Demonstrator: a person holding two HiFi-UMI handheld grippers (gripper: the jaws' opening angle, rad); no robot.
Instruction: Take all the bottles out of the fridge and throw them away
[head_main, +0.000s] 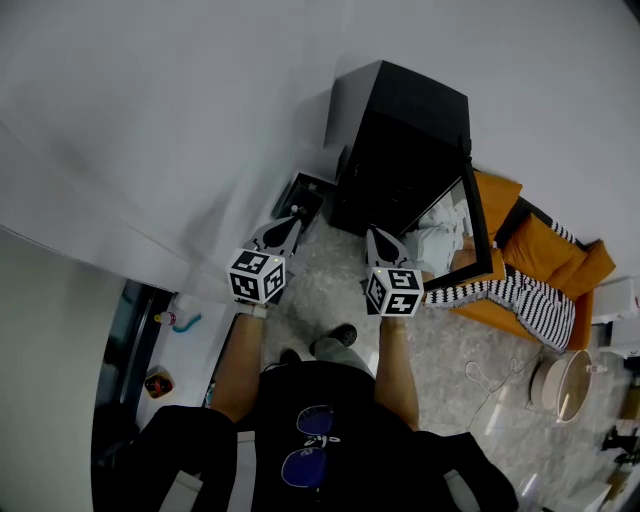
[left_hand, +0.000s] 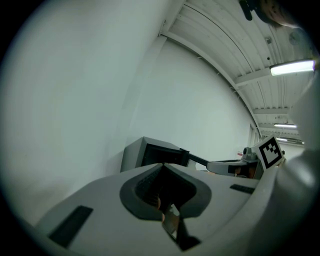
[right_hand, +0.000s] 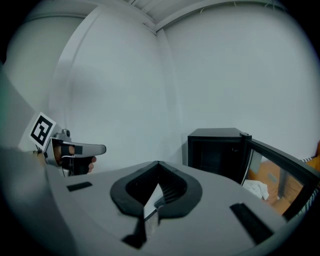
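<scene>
- left gripper: jaws pinched together, nothing in them
- right gripper: same deal, closed and empty
- black mini fridge at 1 o'clock of both, door swung open toward 3; inside too dark to spot bottles
- marker cubes: just black-and-white square patterns

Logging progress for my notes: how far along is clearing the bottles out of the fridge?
Done: the door of the fridge stands open. In hand: nothing; the left gripper and right gripper are both shut and empty, held short of the fridge. Left: apparently the whole removal and throwing away; the dark interior shows no bottles clearly.
</scene>
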